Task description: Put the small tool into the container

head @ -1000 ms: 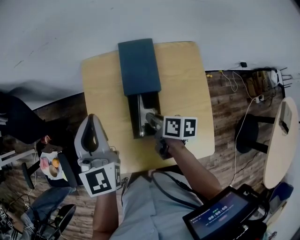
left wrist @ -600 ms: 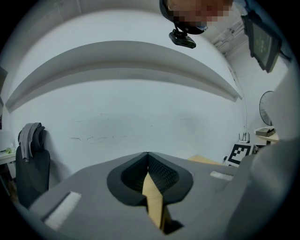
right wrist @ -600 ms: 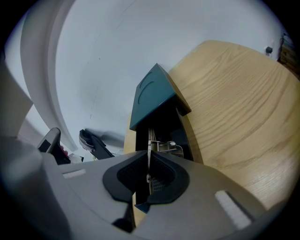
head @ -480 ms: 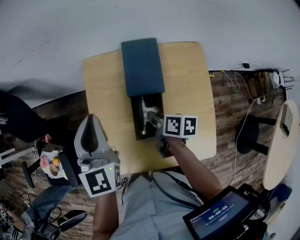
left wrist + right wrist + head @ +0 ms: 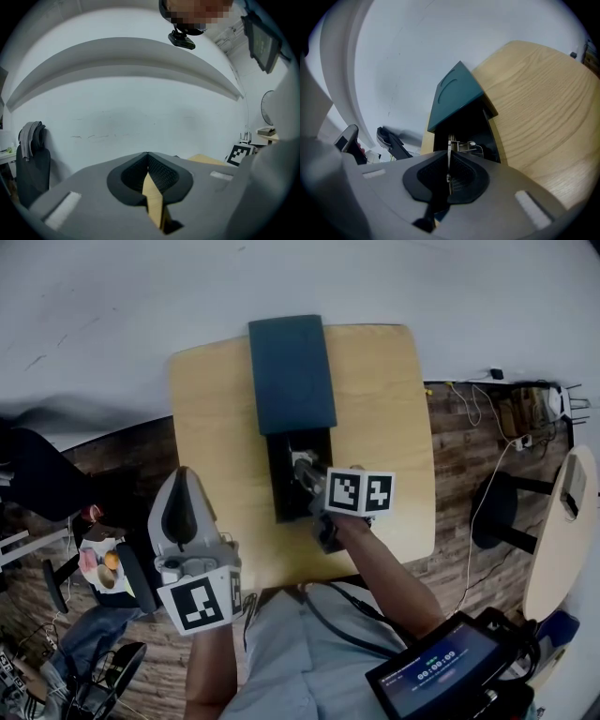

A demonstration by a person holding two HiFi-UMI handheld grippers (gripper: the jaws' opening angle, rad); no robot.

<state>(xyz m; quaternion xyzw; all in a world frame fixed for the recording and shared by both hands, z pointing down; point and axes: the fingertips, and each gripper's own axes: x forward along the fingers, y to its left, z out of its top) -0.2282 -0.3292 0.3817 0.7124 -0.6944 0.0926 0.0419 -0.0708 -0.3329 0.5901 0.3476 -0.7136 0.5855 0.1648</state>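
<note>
A dark teal container lies on the wooden table, its lid slid back so the near half is open. My right gripper is shut on the small silver metal tool and holds it over the open part. In the right gripper view the tool sticks out past the closed jaws toward the container's dark inside, below the lid. My left gripper hangs off the table's left edge, shut and holding nothing.
A second round table and a black stool stand to the right, with cables on the wood floor. A dark chair and a plate of small items are to the left. A tablet hangs at my waist.
My right gripper with the tool now sits a little further over the container's opening. The left gripper has stayed put.
</note>
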